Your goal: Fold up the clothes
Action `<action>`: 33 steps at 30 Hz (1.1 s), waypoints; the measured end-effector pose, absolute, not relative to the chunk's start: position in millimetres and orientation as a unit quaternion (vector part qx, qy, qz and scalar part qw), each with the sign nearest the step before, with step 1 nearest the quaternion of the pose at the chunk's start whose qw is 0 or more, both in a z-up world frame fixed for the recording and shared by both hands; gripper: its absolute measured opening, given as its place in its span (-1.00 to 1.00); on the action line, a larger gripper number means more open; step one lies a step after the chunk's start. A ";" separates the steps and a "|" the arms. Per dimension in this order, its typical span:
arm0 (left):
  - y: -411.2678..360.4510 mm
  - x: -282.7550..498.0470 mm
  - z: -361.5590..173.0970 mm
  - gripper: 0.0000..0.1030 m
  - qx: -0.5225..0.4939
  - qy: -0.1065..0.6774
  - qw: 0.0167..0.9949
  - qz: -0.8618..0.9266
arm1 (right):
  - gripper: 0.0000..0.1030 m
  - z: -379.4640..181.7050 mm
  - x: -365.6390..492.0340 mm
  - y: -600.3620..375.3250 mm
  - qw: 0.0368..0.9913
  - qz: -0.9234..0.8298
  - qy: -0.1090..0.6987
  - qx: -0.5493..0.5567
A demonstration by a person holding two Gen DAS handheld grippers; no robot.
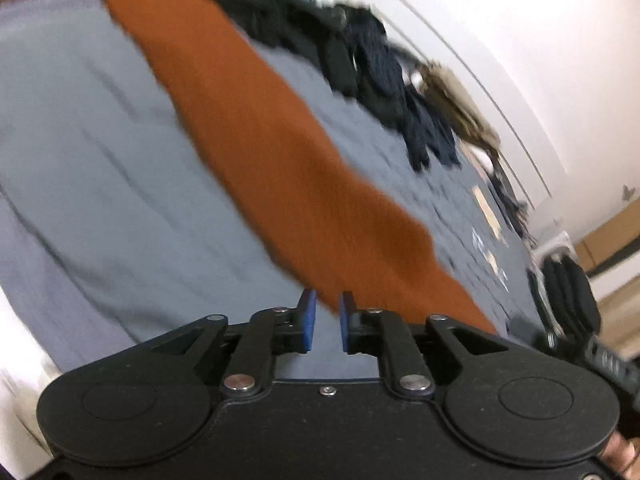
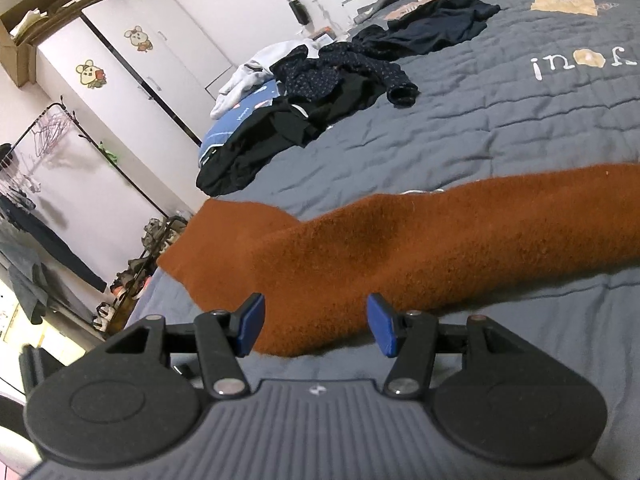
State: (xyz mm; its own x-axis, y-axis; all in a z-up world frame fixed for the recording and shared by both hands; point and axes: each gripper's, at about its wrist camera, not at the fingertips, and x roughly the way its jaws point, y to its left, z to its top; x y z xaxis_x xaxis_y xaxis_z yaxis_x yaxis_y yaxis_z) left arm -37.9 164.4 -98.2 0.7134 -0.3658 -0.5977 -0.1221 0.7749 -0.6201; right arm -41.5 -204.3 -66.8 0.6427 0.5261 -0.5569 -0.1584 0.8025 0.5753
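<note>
A long rust-orange knit garment [image 1: 260, 140] lies folded into a narrow strip across the grey quilted bed [image 1: 80, 160]. My left gripper [image 1: 327, 320] hovers just short of the strip's near end. Its blue pads stand a little apart with nothing between them. In the right wrist view the same orange garment [image 2: 400, 248] stretches from the left to the right edge. My right gripper [image 2: 316, 326] is open wide at the garment's near edge. The cloth lies ahead of and below the pads, which do not press on it.
A heap of dark and navy clothes [image 2: 320, 92] lies at the far side of the bed [image 2: 500, 120], also seen as the dark heap [image 1: 360, 60]. A white wardrobe [image 2: 132, 68] and a clothes rack [image 2: 40, 140] stand beyond the bed's left end.
</note>
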 end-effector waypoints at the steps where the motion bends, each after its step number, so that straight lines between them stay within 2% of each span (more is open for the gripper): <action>1: 174.6 -32.8 -95.1 -0.28 -0.332 0.362 0.869 -0.057 | 0.08 -66.9 -42.1 -204.0 0.872 0.198 0.373 0.246; 2: 183.7 -27.4 -91.7 -0.11 -0.332 0.353 0.874 -0.043 | 0.08 -66.7 -42.3 -203.6 0.873 0.199 0.372 0.246; 3: 194.2 -19.8 -89.0 -0.09 -0.329 0.345 0.879 -0.027 | 0.08 -66.5 -42.4 -203.2 0.873 0.200 0.371 0.246; 13: 296.7 54.0 -98.8 -0.09 -0.364 0.291 0.880 0.091 | 0.08 -66.6 -42.3 -193.1 0.875 0.216 0.355 0.246; 33: 378.6 103.3 -128.1 -0.09 -0.388 0.242 0.875 0.160 | 0.08 -62.2 -49.1 -170.2 0.877 0.276 0.307 0.244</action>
